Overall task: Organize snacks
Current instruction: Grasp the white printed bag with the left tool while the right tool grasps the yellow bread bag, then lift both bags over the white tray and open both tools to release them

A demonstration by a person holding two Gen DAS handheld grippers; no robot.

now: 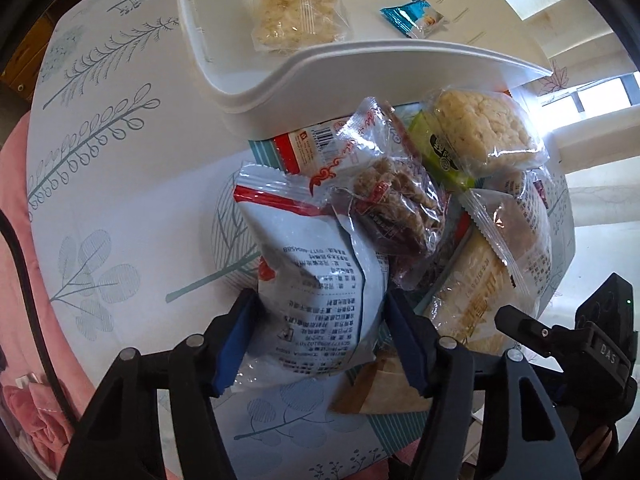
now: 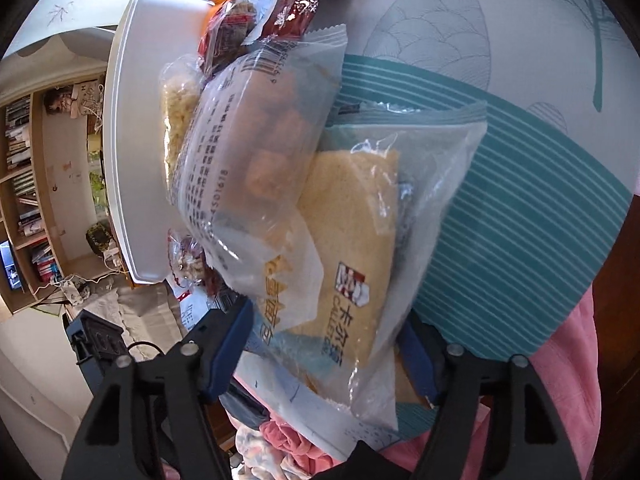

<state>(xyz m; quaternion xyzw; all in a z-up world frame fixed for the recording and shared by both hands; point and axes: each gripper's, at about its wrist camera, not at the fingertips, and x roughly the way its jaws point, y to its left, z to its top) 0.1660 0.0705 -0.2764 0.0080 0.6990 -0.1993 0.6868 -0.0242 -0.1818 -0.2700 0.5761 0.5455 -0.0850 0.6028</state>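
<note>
A heap of wrapped snacks lies on the leaf-print tablecloth [image 1: 120, 184] in front of a white tray [image 1: 248, 92]. In the left wrist view, my left gripper [image 1: 320, 340] points down and has its blue pads pressed on both sides of a white-and-blue snack packet [image 1: 320, 280]. Beside it lie a clear packet of brown biscuits [image 1: 396, 208], a green packet [image 1: 440, 156] and a puffed rice cake [image 1: 484, 132]. In the right wrist view, my right gripper [image 2: 326, 352] holds a clear sponge cake packet [image 2: 352, 240] between its pads, with a printed bread packet [image 2: 248, 160] lying over it.
The white tray holds a rice cracker packet [image 1: 298, 20] and a small blue packet [image 1: 414, 18]. Its rim [image 2: 124, 140] stands just behind the heap. A teal striped mat [image 2: 540, 208] lies under the snacks. Pink fabric [image 2: 568, 360] hangs at the table's near edge. Shelves [image 2: 28, 200] stand beyond.
</note>
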